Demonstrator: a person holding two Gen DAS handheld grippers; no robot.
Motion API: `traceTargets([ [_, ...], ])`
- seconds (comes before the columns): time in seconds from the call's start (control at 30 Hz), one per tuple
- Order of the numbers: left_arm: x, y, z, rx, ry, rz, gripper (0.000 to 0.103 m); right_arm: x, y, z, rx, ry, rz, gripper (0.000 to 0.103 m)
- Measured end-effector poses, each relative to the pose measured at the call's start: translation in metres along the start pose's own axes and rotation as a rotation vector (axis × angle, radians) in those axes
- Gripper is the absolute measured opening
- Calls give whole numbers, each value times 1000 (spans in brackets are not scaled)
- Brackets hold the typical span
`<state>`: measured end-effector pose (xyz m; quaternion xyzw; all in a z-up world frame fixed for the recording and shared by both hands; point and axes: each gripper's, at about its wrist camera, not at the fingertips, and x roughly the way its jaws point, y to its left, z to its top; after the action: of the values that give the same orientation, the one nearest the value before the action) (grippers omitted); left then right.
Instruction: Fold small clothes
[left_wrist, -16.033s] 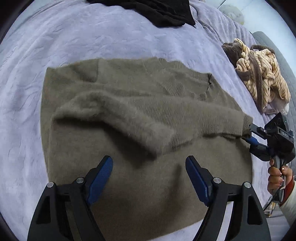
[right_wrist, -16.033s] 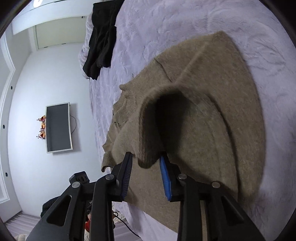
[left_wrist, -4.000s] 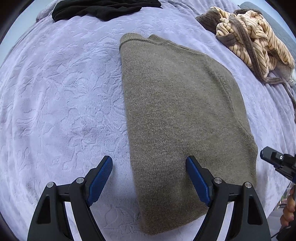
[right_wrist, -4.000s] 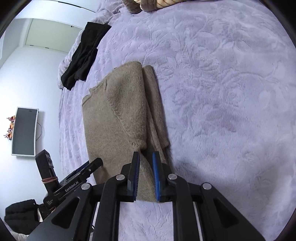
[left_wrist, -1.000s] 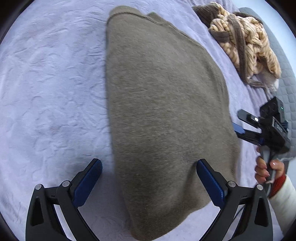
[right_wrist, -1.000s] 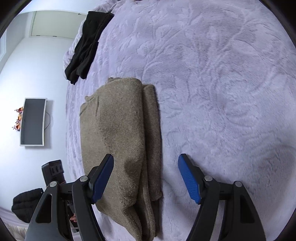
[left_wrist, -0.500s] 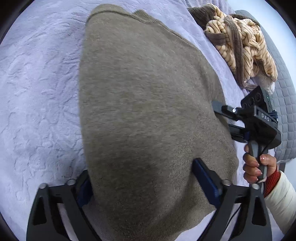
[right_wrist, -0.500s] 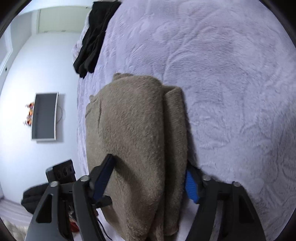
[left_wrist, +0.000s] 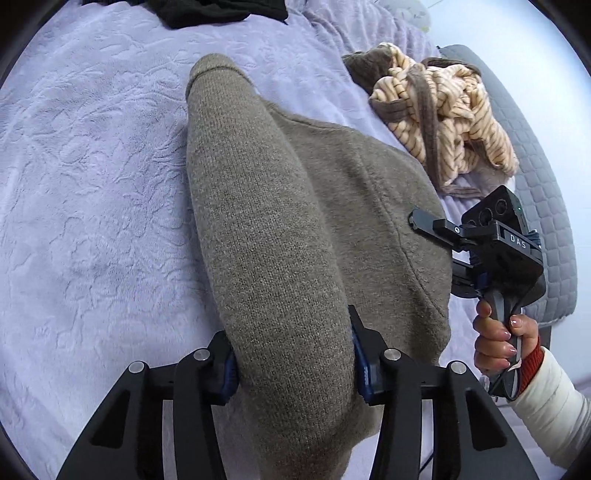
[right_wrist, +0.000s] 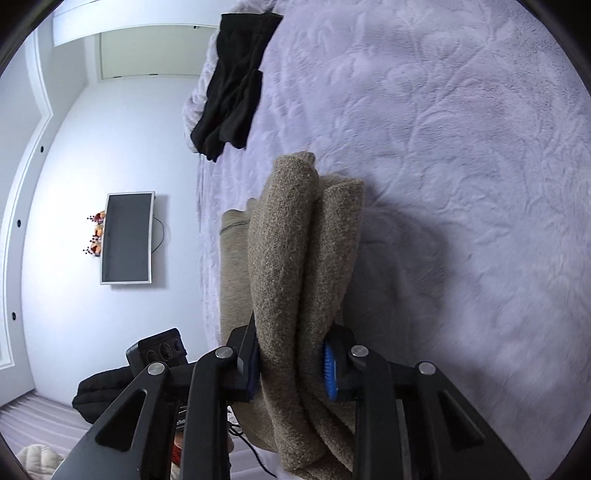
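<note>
A folded olive-brown knit sweater (left_wrist: 280, 229) lies on a lilac bedspread (left_wrist: 92, 177). My left gripper (left_wrist: 293, 360) is shut on the near end of the sweater, which bulges up between the blue pads. My right gripper (right_wrist: 291, 367) is shut on the sweater's (right_wrist: 295, 258) thick folded edge at the other side and lifts it off the bed. The right gripper also shows in the left wrist view (left_wrist: 436, 236), held by a hand, its fingers against the sweater's right edge.
A black garment (left_wrist: 218, 11) lies at the far edge of the bed, also in the right wrist view (right_wrist: 232, 85). A striped cream-and-brown garment pile (left_wrist: 439, 118) sits to the right. A grey quilted edge (left_wrist: 546, 206) lies beyond it. A wall TV (right_wrist: 127, 238) hangs opposite.
Both grippers went from wide open around the sweater's ends to shut on them. The sweater is now bunched and lifted off the bedspread.
</note>
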<state>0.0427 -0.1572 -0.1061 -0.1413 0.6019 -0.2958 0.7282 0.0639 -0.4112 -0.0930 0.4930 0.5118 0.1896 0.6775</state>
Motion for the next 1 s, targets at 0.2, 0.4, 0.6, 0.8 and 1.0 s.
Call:
traceTargets([
  [0.2,-38,6,-19,15,-24,-47,49,-4,29,-31,9,-34,22,29],
  [0.4,-96,15,-54,63,-32,-34,49,-2,63,-79,5,-40,42,29],
  [0.6,-131,45,-104,53,1,29,49,27,75,-136,32,-4,60,29],
  [0.8,-123,84,-150,13,39,150,50,77,53,-167,75,59,-31,29],
  [1.0,-119,109,-174,-45,31,207,51,104,34,-167,28,101,-286,35],
])
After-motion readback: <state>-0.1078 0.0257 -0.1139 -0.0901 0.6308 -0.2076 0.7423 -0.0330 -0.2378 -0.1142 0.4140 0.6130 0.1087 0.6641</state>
